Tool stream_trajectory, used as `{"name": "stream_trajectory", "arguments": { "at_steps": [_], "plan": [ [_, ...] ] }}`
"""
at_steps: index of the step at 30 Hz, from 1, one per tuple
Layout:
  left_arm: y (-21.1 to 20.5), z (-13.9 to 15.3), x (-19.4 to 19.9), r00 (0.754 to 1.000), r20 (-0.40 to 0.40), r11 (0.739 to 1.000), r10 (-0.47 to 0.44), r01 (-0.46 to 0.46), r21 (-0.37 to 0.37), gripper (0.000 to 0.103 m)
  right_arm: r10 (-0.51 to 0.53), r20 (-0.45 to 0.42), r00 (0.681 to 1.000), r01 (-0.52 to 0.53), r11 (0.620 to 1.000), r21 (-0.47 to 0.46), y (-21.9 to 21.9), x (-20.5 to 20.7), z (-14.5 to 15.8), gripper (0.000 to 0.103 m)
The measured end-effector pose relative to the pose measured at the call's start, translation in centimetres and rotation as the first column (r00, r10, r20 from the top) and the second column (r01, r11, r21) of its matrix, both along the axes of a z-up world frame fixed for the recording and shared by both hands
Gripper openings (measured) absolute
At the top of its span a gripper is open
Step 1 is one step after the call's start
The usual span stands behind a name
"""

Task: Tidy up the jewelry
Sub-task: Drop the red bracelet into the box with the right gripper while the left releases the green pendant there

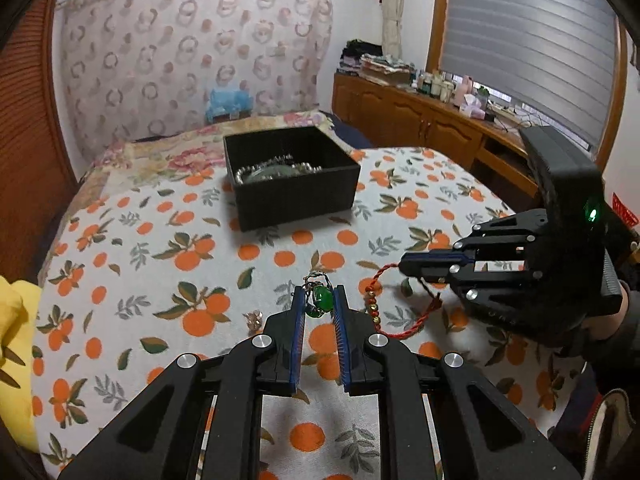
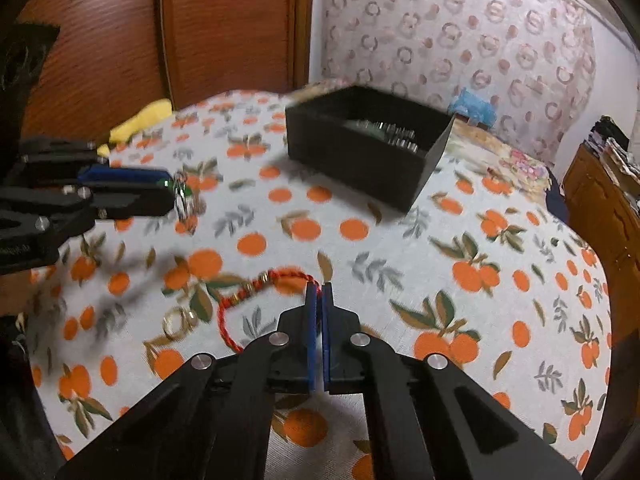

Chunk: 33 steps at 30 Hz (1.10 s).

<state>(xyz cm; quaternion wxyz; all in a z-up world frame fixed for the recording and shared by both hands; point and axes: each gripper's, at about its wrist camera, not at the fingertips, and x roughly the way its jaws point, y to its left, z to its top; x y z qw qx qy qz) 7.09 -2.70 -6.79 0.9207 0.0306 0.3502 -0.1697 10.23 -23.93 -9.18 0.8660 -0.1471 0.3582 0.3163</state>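
Hand-held gripper (image 1: 319,300) pinches green pendant (image 1: 322,298), lengthwise upright.

green stone pendant (image 1: 321,298): glossy, smooth, in a metal setting
red cord bracelet (image 1: 394,330): twisted cord, shiny metal beads
black box (image 1: 292,190): matt, finely ribbed walls
bedspread (image 1: 160,240): printed cloth, matt
cabinet (image 1: 420,120): glossy varnished wood
left gripper (image 1: 318,296): matt black plastic, ridged blue pads
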Motion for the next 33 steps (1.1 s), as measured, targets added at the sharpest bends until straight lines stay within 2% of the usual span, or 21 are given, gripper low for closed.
{"name": "stream_trajectory", "arguments": {
  "at_steps": [4, 17, 25, 33],
  "plan": [
    [0.6, 0.9, -0.1, 1.0, 0.024, 1.0, 0.014, -0.014, -0.012, 0.013, -0.017, 0.037, 0.999, 0.015, 0.999, 0.045, -0.4, -0.1, 2.1, 0.003],
    [1.7, 2.6, 0.5, 0.996, 0.084, 0.999, 0.037, -0.037, -0.004, 0.013, -0.046, 0.138, 0.989, 0.037, 0.997, 0.069, 1.0, 2.8, 7.2, 0.003],
    [2.6, 2.8, 2.1, 0.994, 0.095, 0.998, 0.057, -0.057, -0.002, 0.013, -0.069, 0.16, 0.985, 0.06, 0.997, 0.057, 2.7, 6.7, 8.2, 0.003],
    [3.0, 3.5, 4.0, 0.992, 0.102, 0.997, 0.075, -0.077, 0.012, 0.013, -0.12, 0.132, 0.984, 0.11, 0.99, 0.086, 3.2, 11.3, 8.3, 0.003]
  ]
}}
